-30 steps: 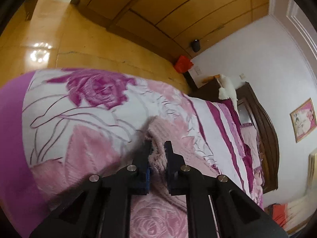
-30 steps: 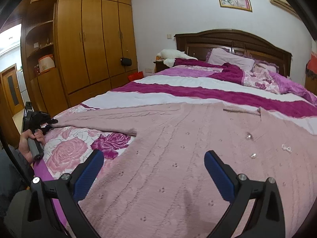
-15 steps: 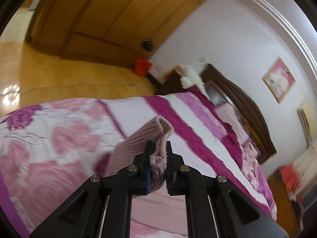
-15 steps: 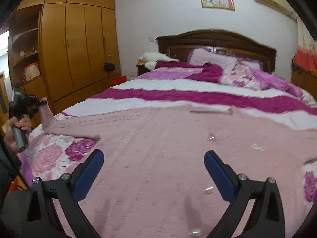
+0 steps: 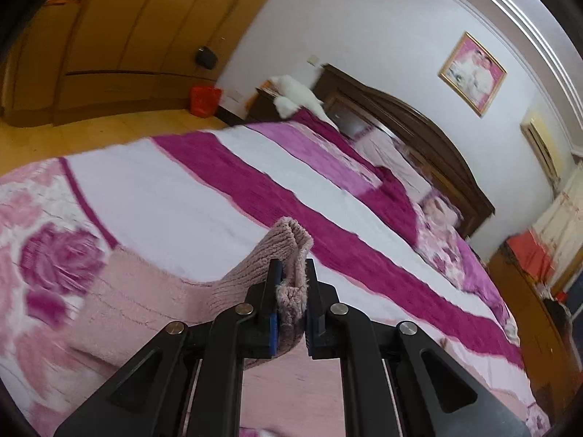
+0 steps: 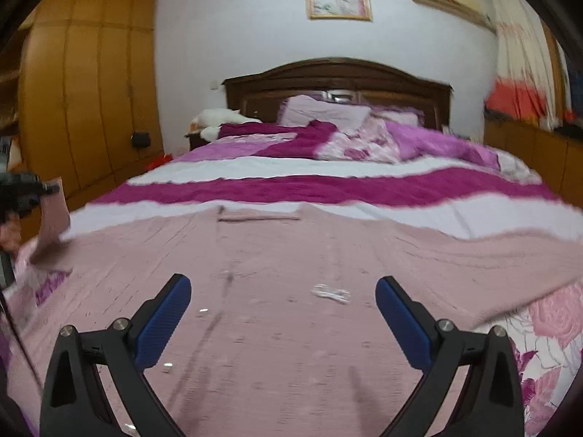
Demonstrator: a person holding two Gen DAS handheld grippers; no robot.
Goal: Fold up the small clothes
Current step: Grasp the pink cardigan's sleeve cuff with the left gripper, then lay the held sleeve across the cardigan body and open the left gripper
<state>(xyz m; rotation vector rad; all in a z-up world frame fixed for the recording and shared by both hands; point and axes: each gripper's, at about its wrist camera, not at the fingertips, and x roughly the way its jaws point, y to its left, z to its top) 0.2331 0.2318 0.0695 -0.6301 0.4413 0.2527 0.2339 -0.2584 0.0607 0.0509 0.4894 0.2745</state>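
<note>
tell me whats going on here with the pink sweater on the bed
A person is folding a pink sweater spread flat on the bed. The left gripper is shut on the cuff of one sleeve and holds it lifted off the covers. The right gripper hangs open above the sweater's body, holding nothing. No fold shows yet.

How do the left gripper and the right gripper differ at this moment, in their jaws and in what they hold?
The left gripper has its jaws shut on the cuff of the pink sweater's sleeve, lifted off the bed; the right gripper has its jaws wide open and holds nothing. The left one grips fabric between its pads, while the right one only hovers above the sweater's body. Both have black arms and blue pads.
</note>
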